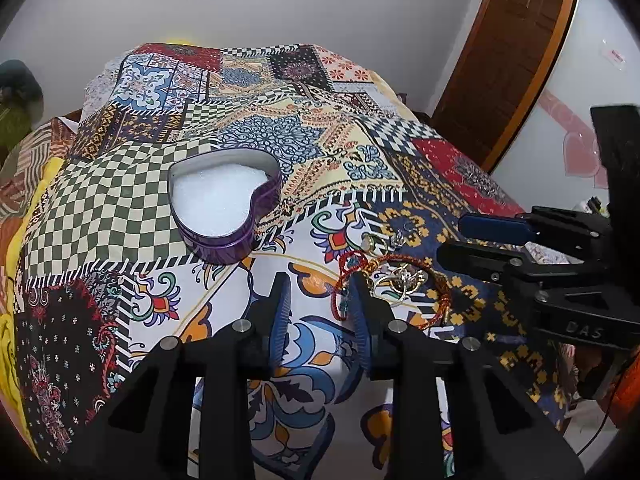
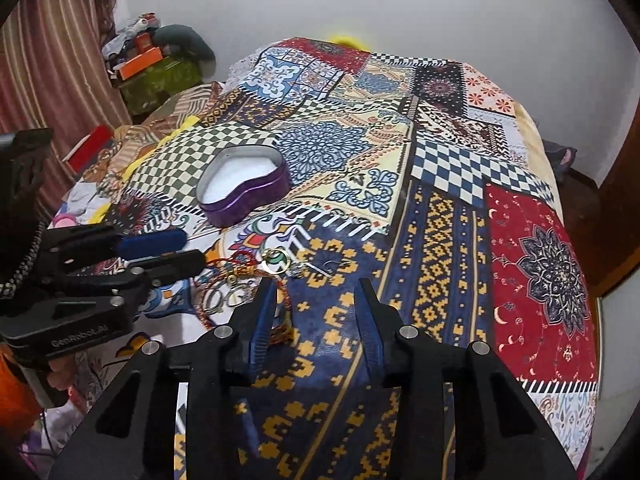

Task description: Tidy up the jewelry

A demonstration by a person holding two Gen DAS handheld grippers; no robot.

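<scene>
A purple heart-shaped tin point(image 1: 224, 246) with a white lining stands open on the patterned bedspread point(image 1: 120, 200); it also shows in the right wrist view point(image 2: 248, 208). Near it lies a small pile of jewelry: a red thread bracelet point(image 1: 352, 264), gold bangles point(image 1: 404, 280), a gold ring point(image 2: 276, 262) and an earring point(image 2: 316, 268). My left gripper point(image 1: 318, 284) hangs just short of the pile, open, its right fingertip at the red bracelet and only cloth between its fingers. My right gripper point(image 2: 316, 284) is open over the blue and yellow cloth, its left finger at the pile's edge.
Each gripper shows in the other's view, the right gripper point(image 1: 468, 244) and the left gripper point(image 2: 176, 250) meeting over the pile. A wooden door point(image 1: 512, 52) stands at the right. A striped curtain point(image 2: 48, 60) and stacked boxes point(image 2: 148, 60) lie beyond the bed's left side.
</scene>
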